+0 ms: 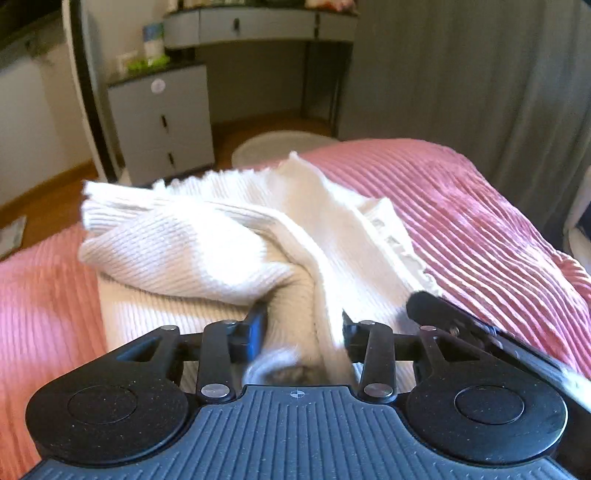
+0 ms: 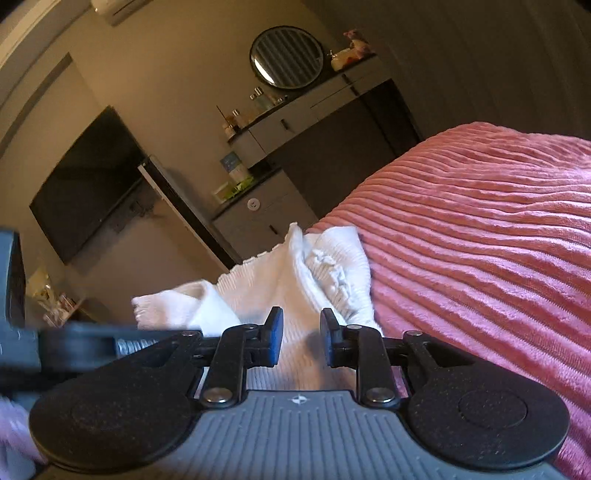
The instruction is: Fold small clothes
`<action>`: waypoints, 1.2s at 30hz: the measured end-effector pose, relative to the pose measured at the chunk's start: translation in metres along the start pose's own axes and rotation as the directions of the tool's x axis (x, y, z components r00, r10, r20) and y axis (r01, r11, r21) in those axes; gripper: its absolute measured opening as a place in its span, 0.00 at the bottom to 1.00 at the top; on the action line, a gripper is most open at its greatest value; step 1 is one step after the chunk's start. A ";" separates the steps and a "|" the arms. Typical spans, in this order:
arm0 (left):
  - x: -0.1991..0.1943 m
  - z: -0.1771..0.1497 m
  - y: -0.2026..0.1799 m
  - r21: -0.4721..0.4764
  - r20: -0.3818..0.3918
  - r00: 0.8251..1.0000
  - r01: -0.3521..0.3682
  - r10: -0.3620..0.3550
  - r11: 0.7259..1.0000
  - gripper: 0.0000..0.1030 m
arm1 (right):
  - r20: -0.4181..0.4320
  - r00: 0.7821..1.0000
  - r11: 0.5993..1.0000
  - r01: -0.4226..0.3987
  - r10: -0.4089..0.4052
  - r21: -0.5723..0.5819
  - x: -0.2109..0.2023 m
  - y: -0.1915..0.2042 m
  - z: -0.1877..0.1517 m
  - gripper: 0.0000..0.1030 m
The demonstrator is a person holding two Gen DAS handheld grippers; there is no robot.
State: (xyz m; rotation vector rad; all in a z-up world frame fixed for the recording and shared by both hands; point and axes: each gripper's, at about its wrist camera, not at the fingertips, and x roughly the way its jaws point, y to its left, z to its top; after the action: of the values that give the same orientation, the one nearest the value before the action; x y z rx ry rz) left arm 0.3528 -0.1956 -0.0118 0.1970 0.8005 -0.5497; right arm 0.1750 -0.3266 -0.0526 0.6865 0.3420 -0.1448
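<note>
A small white ribbed knit garment (image 1: 229, 236) lies bunched on a pink ribbed bedspread (image 1: 461, 206). My left gripper (image 1: 303, 332) is shut on a thick fold of the garment, which bulges between its fingers. In the right wrist view the same garment (image 2: 295, 280) lies just ahead, partly folded over. My right gripper (image 2: 301, 339) is open over the white cloth, holding nothing. The right gripper's body shows at the right edge of the left wrist view (image 1: 480, 332). The left gripper's body shows blurred at the left of the right wrist view (image 2: 74, 343).
A grey drawer cabinet (image 1: 162, 125) and a grey vanity desk (image 1: 258, 26) stand beyond the bed's far edge, with a round white rug (image 1: 280, 146) on the wooden floor. Grey curtains (image 1: 480, 74) hang at the right. A wall TV (image 2: 85, 184) and a round mirror (image 2: 286, 57) show.
</note>
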 end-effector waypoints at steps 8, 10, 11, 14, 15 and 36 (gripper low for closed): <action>-0.085 -0.065 0.035 -0.309 0.167 0.986 0.038 0.014 0.950 0.80 | -0.002 1.000 1.000 -0.015 0.015 -0.001 0.003 0.002 -0.007 0.23; -0.089 -0.090 0.047 -0.334 0.152 0.986 -0.013 0.068 0.943 0.80 | -0.003 1.000 1.000 -0.009 0.009 -0.018 0.001 0.007 -0.007 0.23; -0.087 -0.102 0.053 -0.330 0.126 0.987 -0.056 0.102 0.942 0.80 | -0.007 1.000 1.000 -0.011 0.011 -0.026 -0.001 0.010 -0.008 0.23; -0.083 -0.131 0.073 -0.347 0.067 0.977 -0.167 0.202 0.923 0.78 | -0.018 1.000 0.998 -0.005 0.003 -0.064 -0.005 0.021 -0.010 0.35; -0.085 -0.139 0.081 -0.380 0.061 0.976 -0.170 0.208 0.909 0.78 | -0.023 1.000 0.997 0.004 -0.006 -0.082 -0.006 0.026 -0.010 0.40; -0.097 -0.168 0.140 -0.600 0.164 0.985 0.061 0.048 0.798 0.87 | -0.439 0.889 0.748 -0.204 -0.128 -0.632 0.138 0.166 0.031 0.24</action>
State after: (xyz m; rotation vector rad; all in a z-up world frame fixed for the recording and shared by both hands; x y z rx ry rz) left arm 0.2684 0.0220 -0.0619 -0.4449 0.7705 -0.2859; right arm 0.3527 -0.2217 0.0195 -0.0100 0.7926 0.1911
